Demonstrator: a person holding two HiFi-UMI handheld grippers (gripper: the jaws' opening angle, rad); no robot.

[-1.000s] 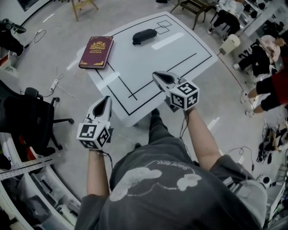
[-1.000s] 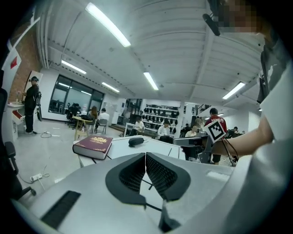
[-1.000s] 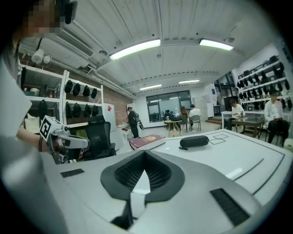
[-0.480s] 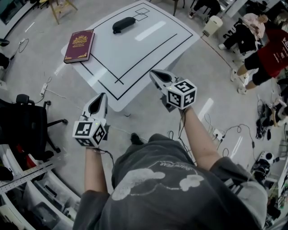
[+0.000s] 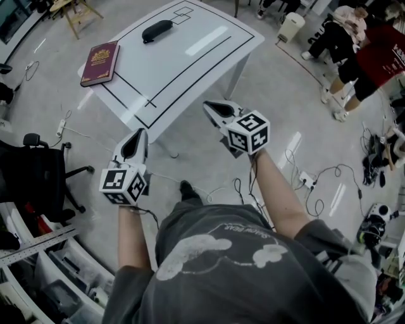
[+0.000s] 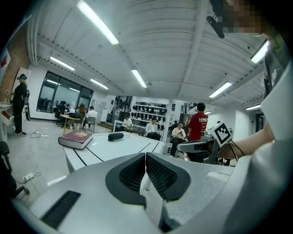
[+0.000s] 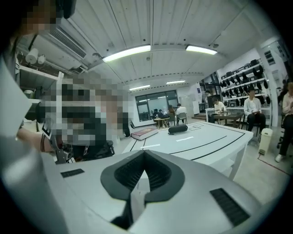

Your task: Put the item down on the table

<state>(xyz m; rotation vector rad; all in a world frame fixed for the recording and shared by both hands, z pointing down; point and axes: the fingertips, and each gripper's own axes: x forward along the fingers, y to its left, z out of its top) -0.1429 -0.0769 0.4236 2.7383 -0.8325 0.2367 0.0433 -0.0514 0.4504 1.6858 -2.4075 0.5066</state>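
A maroon book (image 5: pixel 99 63) lies on the left end of the white table (image 5: pixel 190 63), and a black pouch (image 5: pixel 157 30) lies near its far side. Both also show in the left gripper view as book (image 6: pixel 76 138) and pouch (image 6: pixel 116 135), and in the right gripper view as book (image 7: pixel 144 133) and pouch (image 7: pixel 177 129). My left gripper (image 5: pixel 142 133) and right gripper (image 5: pixel 207 105) hang in the air off the table's near edge, over the floor. Each one is shut and empty, as the left gripper (image 6: pixel 145 155) and right gripper (image 7: pixel 144 152) show close up.
A black office chair (image 5: pixel 38 171) stands at the left and shelving runs along the bottom left. Cables (image 5: pixel 316 183) trail over the floor at the right. People (image 5: pixel 373 57) sit at the upper right near a white bin (image 5: pixel 292 26). A wooden stool (image 5: pixel 73 9) stands beyond the table.
The table, with book and pouch, has slid up and away in the head view as the person backed off. Both grippers stay shut and empty, now over the floor.
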